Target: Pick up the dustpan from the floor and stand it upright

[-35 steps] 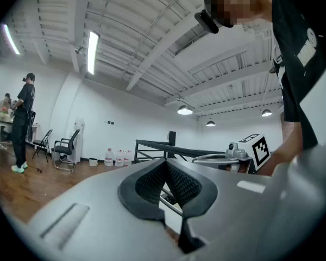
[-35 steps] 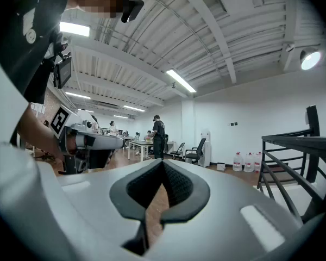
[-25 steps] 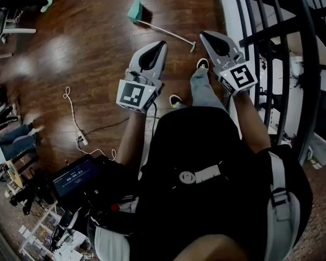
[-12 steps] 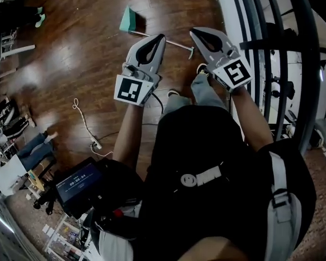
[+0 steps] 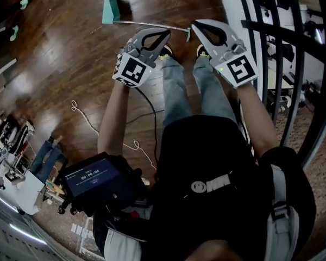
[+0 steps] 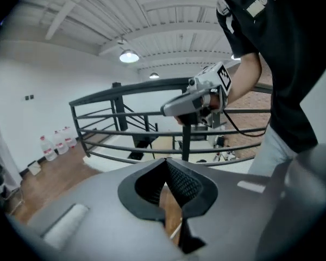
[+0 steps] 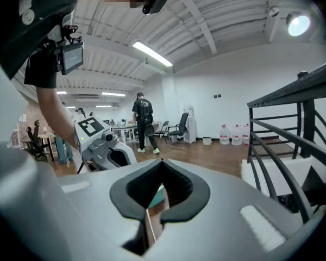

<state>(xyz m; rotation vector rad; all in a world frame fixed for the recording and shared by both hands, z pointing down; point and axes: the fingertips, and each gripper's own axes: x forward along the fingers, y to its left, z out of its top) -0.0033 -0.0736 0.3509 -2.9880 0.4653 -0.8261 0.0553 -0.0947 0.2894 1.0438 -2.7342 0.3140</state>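
Observation:
The dustpan lies flat on the wooden floor, its teal pan at the far left and its long thin handle running right to a small end grip. My left gripper hovers just this side of the handle, jaws shut and empty. My right gripper is by the handle's end grip, jaws together, nothing in them. In the right gripper view the teal pan shows through the gap behind the shut tips. The left gripper view shows shut tips and the right gripper ahead.
A black metal railing and a white ledge run along the right. The person's shoes stand just behind the handle. A white cable trails on the floor at left. A small screen device hangs at the person's waist. People and chairs are far off.
Both grippers have moved forward and down toward the dustpan handle, the left turning as it went. The person has stepped closer, and the dustpan now sits just beyond the tips.

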